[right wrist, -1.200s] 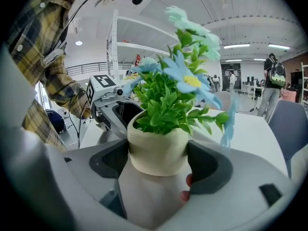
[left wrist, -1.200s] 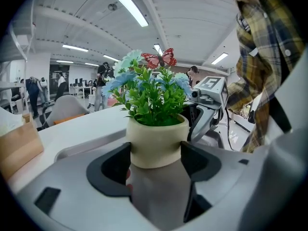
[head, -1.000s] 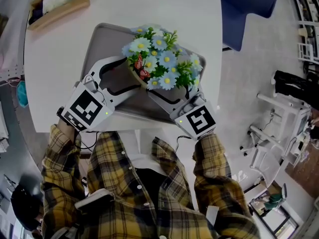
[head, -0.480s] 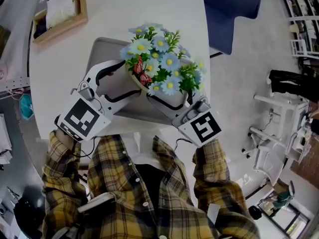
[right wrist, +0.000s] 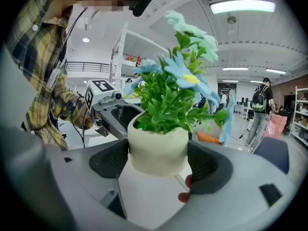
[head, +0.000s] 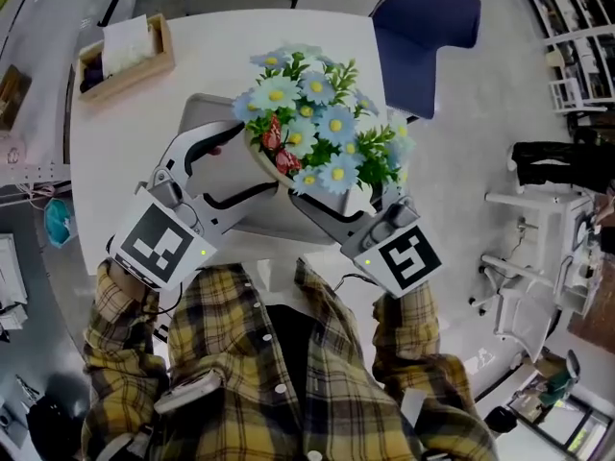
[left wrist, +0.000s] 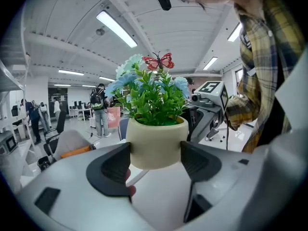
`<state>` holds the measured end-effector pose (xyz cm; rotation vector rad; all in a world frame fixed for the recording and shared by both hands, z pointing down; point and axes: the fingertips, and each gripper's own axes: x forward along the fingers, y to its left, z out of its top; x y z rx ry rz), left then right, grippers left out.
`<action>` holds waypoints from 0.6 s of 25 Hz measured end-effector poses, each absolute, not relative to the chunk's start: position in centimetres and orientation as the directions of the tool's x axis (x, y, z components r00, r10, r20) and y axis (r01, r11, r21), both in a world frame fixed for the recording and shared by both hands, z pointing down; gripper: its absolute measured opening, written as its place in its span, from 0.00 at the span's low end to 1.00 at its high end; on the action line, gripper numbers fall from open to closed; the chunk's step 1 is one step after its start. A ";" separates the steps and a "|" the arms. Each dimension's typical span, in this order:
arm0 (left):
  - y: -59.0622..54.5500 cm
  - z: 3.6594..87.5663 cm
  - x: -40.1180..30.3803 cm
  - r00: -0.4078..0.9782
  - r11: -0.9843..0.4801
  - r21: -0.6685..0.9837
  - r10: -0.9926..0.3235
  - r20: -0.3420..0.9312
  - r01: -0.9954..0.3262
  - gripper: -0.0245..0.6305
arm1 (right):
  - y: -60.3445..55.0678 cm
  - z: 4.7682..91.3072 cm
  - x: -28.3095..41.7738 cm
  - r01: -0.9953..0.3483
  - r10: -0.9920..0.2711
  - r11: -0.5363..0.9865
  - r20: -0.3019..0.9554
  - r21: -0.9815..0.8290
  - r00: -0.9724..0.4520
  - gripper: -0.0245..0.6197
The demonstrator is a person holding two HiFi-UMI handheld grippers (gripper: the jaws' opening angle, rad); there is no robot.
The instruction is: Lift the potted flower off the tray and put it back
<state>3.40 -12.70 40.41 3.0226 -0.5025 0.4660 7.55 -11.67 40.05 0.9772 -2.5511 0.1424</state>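
Observation:
The potted flower, blue daisies with a red butterfly in a cream pot, hangs in the air above the grey tray. Both grippers grip the pot from opposite sides. My left gripper is shut on the pot, its dark pads pressing the pot's sides. My right gripper is likewise shut on the pot, and the left gripper shows behind the pot in the right gripper view. The pot's base is clear of any surface in both gripper views.
The tray lies on a white table. A wooden box with white paper stands at the table's far left corner. A blue chair is beyond the table's right side. A white rack stands on the floor at right.
The pot has come up off the tray toward the head camera, with both grippers still closed on it. The flowers look larger and sit slightly further right.

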 end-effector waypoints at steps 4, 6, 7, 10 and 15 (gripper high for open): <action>-12.5 40.3 3.1 0.905 -0.950 -0.005 -0.300 0.303 -0.313 0.52 | -11.4 40.1 7.3 -0.676 -0.626 0.737 0.392 0.016 -0.674 0.60; -12.5 40.2 3.0 0.909 -0.952 -0.013 -0.295 0.294 -0.305 0.52 | -11.4 40.1 7.3 -0.684 -0.631 0.730 0.386 0.002 -0.672 0.60; -12.5 40.1 3.0 0.911 -0.953 -0.019 -0.294 0.288 -0.301 0.52 | -11.4 40.1 7.2 -0.686 -0.634 0.727 0.382 -0.002 -0.673 0.60; -12.7 40.2 2.9 0.914 -0.956 -0.041 -0.291 0.284 -0.292 0.52 | -11.5 40.2 7.2 -0.691 -0.643 0.723 0.376 0.010 -0.667 0.60; -13.0 40.5 3.2 0.920 -0.958 -0.059 -0.286 0.268 -0.280 0.52 | -11.8 40.4 7.4 -0.698 -0.660 0.715 0.366 0.037 -0.656 0.60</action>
